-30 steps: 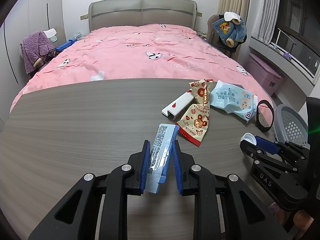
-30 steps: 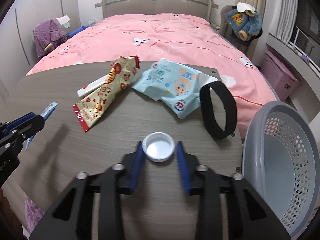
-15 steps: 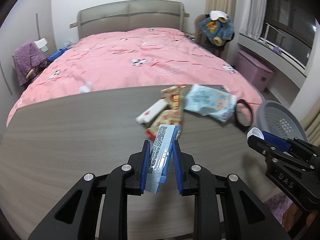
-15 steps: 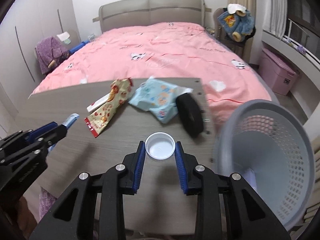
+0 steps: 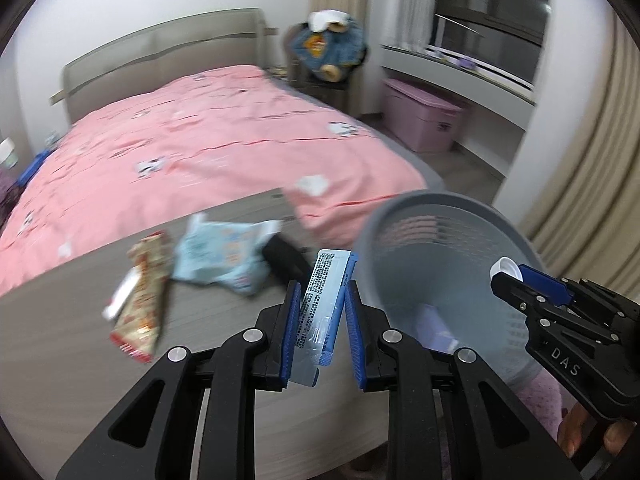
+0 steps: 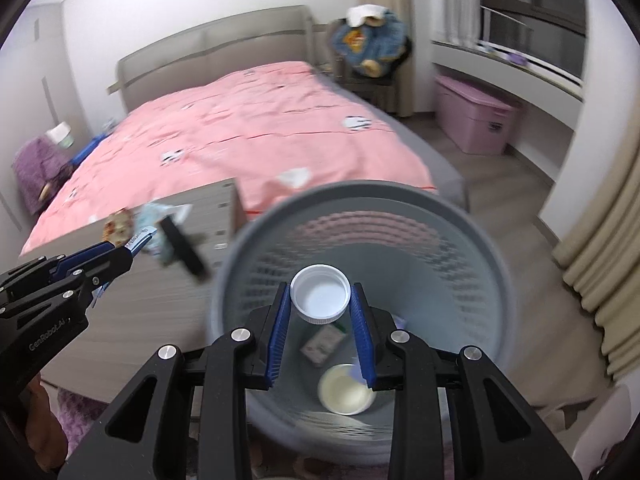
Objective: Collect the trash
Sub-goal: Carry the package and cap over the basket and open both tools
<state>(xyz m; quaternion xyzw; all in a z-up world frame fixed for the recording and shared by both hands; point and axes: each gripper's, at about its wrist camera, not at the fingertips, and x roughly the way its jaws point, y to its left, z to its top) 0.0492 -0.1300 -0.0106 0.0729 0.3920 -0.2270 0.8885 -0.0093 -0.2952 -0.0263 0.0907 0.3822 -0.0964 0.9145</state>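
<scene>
My left gripper (image 5: 321,296) is shut on a thin blue and clear wrapper (image 5: 320,312) and holds it above the table's right edge, beside the grey basket (image 5: 404,216). My right gripper (image 6: 320,300) is shut on a white bottle cap (image 6: 320,294) and holds it over the basket's mouth (image 6: 472,240). In the basket lie a round cream lid (image 6: 346,394) and a small packet (image 6: 322,342). The right gripper shows in the left wrist view (image 5: 508,274), the left gripper in the right wrist view (image 6: 138,242).
On the wood-grain table (image 5: 60,328) lie a red-patterned snack bag (image 5: 144,300), a light blue wipes pack (image 5: 224,252) and a black band (image 5: 284,258). A pink bed (image 5: 200,148) stands behind. A purple storage box (image 5: 420,120) and curtains (image 5: 592,160) are at the right.
Both grippers have swung right, away from the table's middle. The right gripper with the cap now hangs over the basket; the left gripper with the wrapper is at the basket's rim.
</scene>
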